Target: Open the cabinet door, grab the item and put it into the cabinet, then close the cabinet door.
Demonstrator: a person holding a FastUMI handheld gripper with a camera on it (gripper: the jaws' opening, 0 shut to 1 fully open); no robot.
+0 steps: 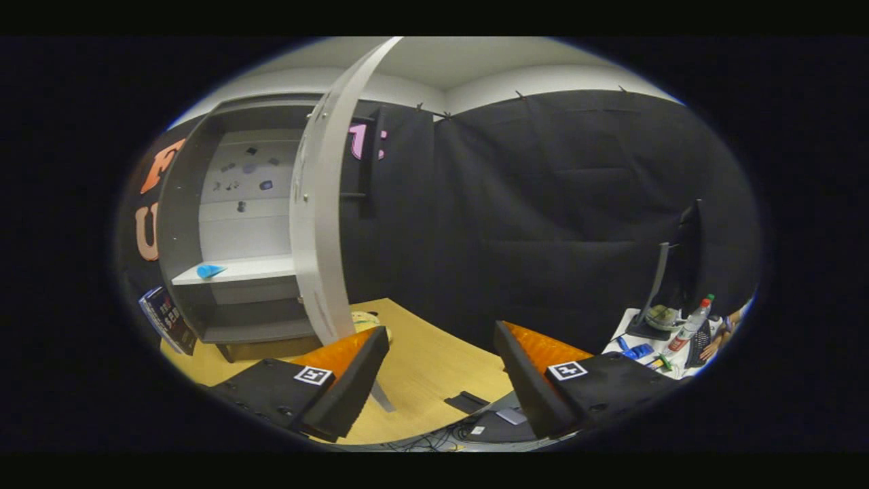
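Since the cabinet door [324,197] stood swung wide, edge-on just ahead of the left finger, the shelves lay reachable, which suits a door opened for loading. The gripper [441,380] hung with its fingers spread apart and nothing between them, over the wooden table [434,353]. A small blue item [210,270] lay on the cabinet's pale middle shelf [234,272], beyond the left finger; I judged it the task's thing already stowed, leaving the door to be shut. A pale rounded object [370,319] sat behind the door's foot, possibly a toy. A printed booklet [166,319] leaned by the cabinet [183,204], its writing too small to read. Square markers on the fingers carried no words.
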